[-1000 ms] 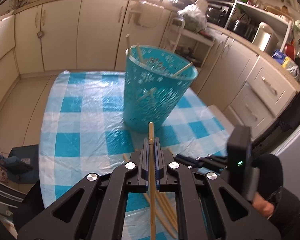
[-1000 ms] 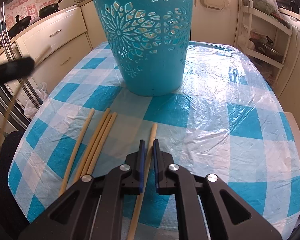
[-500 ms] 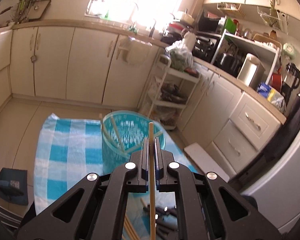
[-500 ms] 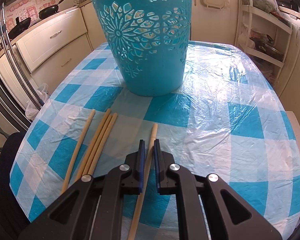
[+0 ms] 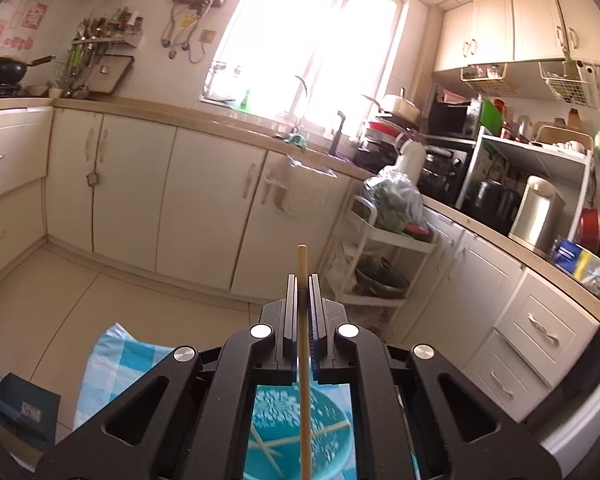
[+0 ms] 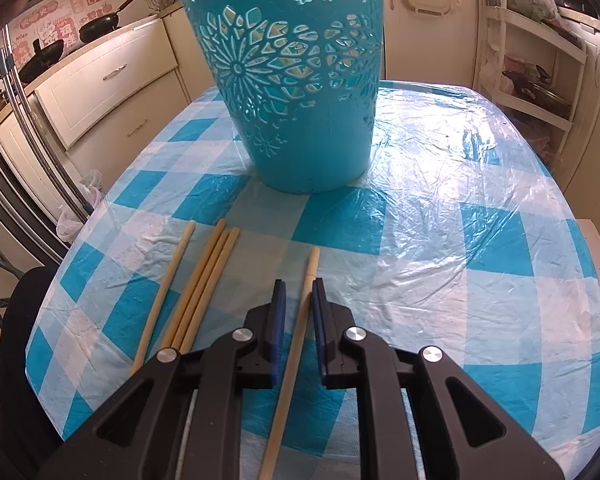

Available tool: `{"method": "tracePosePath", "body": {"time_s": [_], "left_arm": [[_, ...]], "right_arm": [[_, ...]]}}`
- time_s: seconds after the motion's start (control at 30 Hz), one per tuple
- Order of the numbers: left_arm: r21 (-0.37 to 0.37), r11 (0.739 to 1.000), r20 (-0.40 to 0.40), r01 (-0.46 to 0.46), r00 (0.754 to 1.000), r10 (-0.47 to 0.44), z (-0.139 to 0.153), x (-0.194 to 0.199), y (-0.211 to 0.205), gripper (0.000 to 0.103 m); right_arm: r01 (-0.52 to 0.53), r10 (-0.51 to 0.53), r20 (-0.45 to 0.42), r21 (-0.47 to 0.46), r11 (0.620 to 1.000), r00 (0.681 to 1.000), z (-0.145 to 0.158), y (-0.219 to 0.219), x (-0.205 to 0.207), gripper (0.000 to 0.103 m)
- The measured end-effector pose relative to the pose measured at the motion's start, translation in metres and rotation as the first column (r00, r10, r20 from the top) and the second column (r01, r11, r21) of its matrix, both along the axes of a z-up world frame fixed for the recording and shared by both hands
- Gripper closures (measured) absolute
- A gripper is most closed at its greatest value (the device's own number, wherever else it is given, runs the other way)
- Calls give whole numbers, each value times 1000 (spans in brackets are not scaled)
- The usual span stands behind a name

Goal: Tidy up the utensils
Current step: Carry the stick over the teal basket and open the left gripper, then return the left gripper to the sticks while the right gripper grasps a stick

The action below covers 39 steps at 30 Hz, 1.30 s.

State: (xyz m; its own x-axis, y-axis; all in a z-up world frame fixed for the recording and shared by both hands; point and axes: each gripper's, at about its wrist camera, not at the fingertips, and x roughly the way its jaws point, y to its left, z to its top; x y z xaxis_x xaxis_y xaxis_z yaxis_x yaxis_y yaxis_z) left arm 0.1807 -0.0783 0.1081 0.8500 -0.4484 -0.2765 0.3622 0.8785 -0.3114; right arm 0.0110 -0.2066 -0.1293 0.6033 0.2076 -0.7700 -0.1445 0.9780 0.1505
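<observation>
My left gripper (image 5: 302,278) is clamped on a single wooden chopstick (image 5: 302,264), whose tip pokes out past the pads toward the kitchen cabinets (image 5: 204,200); the stick runs back between the fingers and down the middle of my view, and beneath it I look into the turquoise basket (image 5: 324,432), where a few more chopsticks lie crossed inside.

My right gripper (image 6: 299,284) points down at the checked tablecloth (image 6: 440,240); its jaws have just been opening and now stand a little apart, with a chopstick on the table (image 6: 306,280) lying between them; I see a gap on its left side, but I cannot tell whether the right pad touches it.

To the left of it lie four more chopsticks (image 6: 204,280), three bunched together and one just beside them; the basket stands upright on the cloth beyond their tips, well apart from my right fingers.
</observation>
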Motion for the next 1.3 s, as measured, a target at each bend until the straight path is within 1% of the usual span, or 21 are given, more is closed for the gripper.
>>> {"method": "tracePosePath", "body": {"time_s": [0.2,0.3,0.43,0.5,0.77,1.03,1.1,1.17,1.23,1.3], "left_arm": [[-4,995,23,-104,994,104,-16,27,-4,98],[-1,991,18,-135,991,135,-28,37,-4,98],[7,985,18,-173,985,173,-45,41,-3,98],[9,984,5,-180,984,180,-53,44,-4,98],[34,981,-3,-190,982,190,-76,37,-5,98],[110,982,-23,-151,988,155,-88,23,-7,97],[119,982,-22,-149,988,152,-88,15,-4,86],[125,977,-10,-172,985,175,-87,2,5,53],[126,970,14,-209,978,209,-85,-15,17,41],[131,965,18,-229,973,229,-88,-33,34,34]], "right_arm": [[2,-2,-3,18,1000,1000,0,-3,0,89],[2,-2,-3,22,1000,1000,0,-5,0,89],[2,-2,-4,26,1000,1000,0,-5,0,89],[2,-2,-4,26,1000,1000,0,-5,0,89],[3,-3,-4,28,1000,1000,0,-5,0,89],[3,-3,-4,28,1000,1000,0,-6,0,89],[3,-3,-4,29,1000,1000,0,-6,0,89],[4,-4,-6,37,999,1000,0,-7,0,89],[4,-4,-9,49,999,1000,0,-8,0,89],[5,-4,-11,57,998,1000,0,-8,0,89]]}}
